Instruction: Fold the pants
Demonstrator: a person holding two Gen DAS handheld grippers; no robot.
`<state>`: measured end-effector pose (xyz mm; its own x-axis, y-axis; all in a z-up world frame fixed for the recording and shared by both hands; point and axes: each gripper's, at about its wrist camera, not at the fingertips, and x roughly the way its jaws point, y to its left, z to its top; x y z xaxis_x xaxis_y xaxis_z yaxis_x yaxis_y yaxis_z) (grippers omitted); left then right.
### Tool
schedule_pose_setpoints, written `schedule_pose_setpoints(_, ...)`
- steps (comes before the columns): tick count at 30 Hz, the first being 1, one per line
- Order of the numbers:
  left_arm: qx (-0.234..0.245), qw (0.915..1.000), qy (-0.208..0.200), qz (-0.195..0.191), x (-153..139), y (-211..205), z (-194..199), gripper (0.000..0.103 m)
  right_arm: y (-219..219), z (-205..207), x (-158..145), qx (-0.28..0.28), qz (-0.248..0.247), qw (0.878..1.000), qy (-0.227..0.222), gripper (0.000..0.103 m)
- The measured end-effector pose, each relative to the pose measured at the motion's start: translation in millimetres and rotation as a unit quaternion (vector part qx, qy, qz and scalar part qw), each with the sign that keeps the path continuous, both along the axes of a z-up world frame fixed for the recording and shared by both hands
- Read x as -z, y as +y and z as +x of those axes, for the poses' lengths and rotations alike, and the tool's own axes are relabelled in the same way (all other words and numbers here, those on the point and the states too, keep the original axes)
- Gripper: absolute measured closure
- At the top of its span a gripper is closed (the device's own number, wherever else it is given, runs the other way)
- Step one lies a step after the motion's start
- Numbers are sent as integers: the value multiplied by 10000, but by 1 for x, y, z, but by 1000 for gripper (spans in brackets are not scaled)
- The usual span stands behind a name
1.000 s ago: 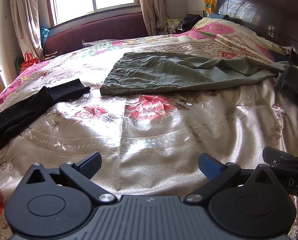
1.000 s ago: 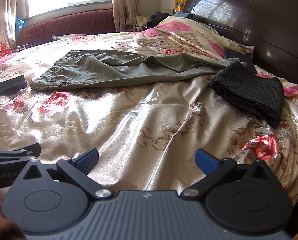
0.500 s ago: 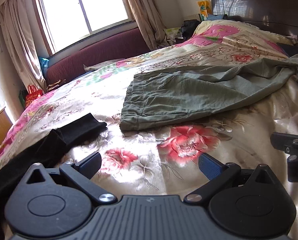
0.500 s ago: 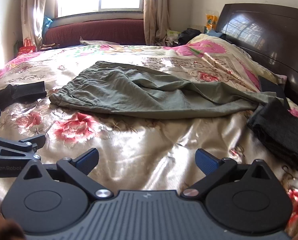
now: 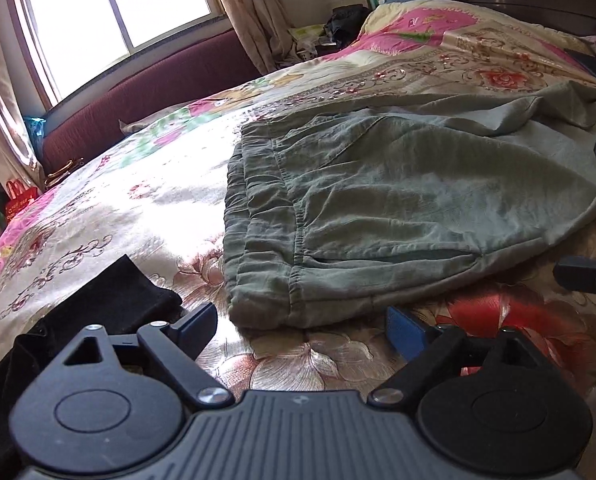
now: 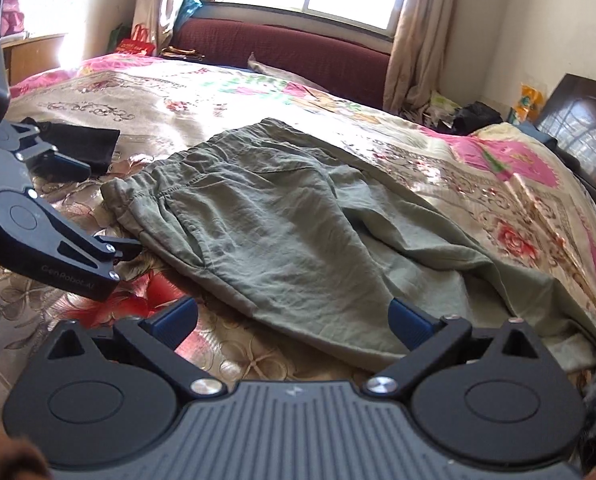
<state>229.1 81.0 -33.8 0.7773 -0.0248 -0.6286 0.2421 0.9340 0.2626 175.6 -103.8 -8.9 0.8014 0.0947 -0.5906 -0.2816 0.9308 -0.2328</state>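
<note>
Olive green pants point(image 5: 398, 208) lie flat on the floral bedspread, waistband toward the left, legs running off to the right. My left gripper point(image 5: 302, 326) is open, its blue pads just short of the near waistband corner. In the right wrist view the pants point(image 6: 281, 232) fill the middle, and my right gripper point(image 6: 293, 320) is open at the near edge of the seat area, nothing between its fingers. The left gripper point(image 6: 93, 212) shows at the left in that view, open beside the waistband.
A black garment point(image 5: 97, 312) lies on the bed left of the waistband, also the black garment point(image 6: 77, 144) in the right view. A maroon sofa point(image 6: 289, 52) stands under the window. A dark wooden headboard point(image 6: 586, 136) and pink pillow point(image 6: 510, 160) are at the right.
Both grippers have moved forward and down toward the pants, which now look much larger. The left one has reached the waistband corner, the right one the near edge. Both remain open.
</note>
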Motion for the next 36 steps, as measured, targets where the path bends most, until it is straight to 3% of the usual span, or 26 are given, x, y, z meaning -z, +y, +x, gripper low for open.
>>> schedule_pose_setpoints(3,157,9998,76,-91,1,4,11,6,2,16,9,-216,-128,9997,40,4)
schedule_pose_setpoints(8,319,9992,246,1,1,11,20,10,3,29,20,-573,-152,9979,272,17)
schedule_pose_setpoints(12,225,9980,491,-318,1,20,27,13,4,32,20,-762,-118,9967,244,23)
schedule_pose_setpoints(16,218,9986,445,-163,3,10,28,19,10,39,20,-852,-14,9956,400,45)
schedule_pose_setpoints(17,210,9987,448,-104,3,7,31,26,12,41,20,-871,-32,9952,444,51)
schedule_pose_setpoints(18,189,9987,461,-93,2,5,33,40,14,43,21,-882,-44,9949,478,54)
schedule_pose_setpoints(19,109,9987,496,-84,1,3,37,48,16,44,21,-894,-24,9947,512,66)
schedule_pose_setpoints(20,39,9985,530,-92,0,3,39,53,16,46,21,-900,35,9942,583,79)
schedule_pose_setpoints(23,-6,9983,549,-194,-2,9,33,60,20,46,18,-817,131,9939,725,89)
schedule_pose_setpoints(27,13,9983,508,-298,-10,25,10,66,27,32,9,-979,260,9917,798,91)
schedule_pose_setpoints(31,-40,9979,547,-330,-17,50,-19,67,41,8,4,-1243,319,9879,867,90)
schedule_pose_setpoints(36,-253,9974,610,-271,-26,93,-76,67,65,-30,-4,-1639,748,9763,1197,90)
